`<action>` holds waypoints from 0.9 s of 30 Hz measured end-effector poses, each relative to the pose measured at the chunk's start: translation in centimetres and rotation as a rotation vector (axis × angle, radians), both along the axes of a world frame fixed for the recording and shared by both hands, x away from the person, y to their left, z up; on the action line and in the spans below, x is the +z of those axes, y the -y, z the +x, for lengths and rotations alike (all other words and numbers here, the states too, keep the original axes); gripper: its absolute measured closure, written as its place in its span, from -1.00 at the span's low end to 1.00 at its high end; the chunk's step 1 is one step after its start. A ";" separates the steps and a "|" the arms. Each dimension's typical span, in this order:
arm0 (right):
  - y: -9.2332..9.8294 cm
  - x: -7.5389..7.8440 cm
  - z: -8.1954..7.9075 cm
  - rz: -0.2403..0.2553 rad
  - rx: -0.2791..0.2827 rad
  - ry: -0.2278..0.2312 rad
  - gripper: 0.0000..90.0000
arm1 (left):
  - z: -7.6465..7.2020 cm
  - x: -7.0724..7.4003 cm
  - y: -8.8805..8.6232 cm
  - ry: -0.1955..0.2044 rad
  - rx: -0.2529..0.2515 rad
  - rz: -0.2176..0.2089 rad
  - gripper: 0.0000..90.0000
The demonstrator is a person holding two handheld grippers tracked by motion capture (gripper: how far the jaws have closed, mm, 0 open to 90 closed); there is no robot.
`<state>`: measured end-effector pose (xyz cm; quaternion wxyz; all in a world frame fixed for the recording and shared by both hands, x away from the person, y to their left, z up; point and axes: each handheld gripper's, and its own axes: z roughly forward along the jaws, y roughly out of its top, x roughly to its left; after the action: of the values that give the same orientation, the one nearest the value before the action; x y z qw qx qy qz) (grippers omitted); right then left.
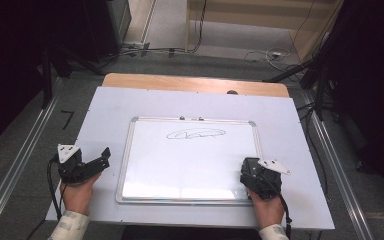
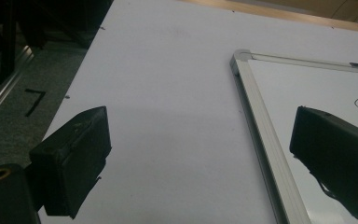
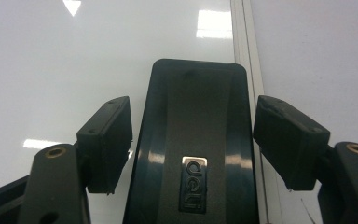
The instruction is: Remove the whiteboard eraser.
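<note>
One whiteboard [image 1: 190, 165] lies mid-table with one black eraser [image 3: 196, 140] at its near right corner, beside the frame. The right gripper [image 3: 193, 140] straddles the eraser, jaws narrowing, pads almost touching it. The left gripper [image 2: 200, 154] gapes wide over bare surface at the board's left edge.

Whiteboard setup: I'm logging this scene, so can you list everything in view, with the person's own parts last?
whiteboard: one, white with silver frame, middle of the table.
scribble: one, dark, upper part of the whiteboard.
eraser: one, black, on the whiteboard near its right frame edge, between the right tongs' jaws.
table: one, white top with wooden far edge.
left tongs: black, open, left of the whiteboard.
right tongs: black, astride the eraser, pads not pressing.
</note>
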<state>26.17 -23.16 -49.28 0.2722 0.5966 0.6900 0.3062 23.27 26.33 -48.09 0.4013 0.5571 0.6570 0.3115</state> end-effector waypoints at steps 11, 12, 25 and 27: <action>-0.9 -0.5 0.1 -0.050 -0.025 -0.009 -0.22 | 0.0 0.0 0.0 -0.004 0.003 -0.001 -0.87; -0.9 -0.4 0.1 -0.045 -0.025 -0.007 -0.19 | 0.0 0.0 0.0 -0.004 0.005 -0.002 -0.87; -0.2 -0.2 0.2 0.000 0.012 -0.020 -0.15 | 0.0 -0.1 -0.1 -0.009 0.006 -0.001 -0.87; -0.2 -0.3 0.2 -0.006 0.019 -0.019 -0.15 | 0.0 -0.1 -0.1 -0.010 0.007 -0.002 -0.87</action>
<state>26.36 -22.96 -49.53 0.2645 0.5923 0.6990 0.3010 23.27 26.40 -48.15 0.3974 0.5559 0.6614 0.3093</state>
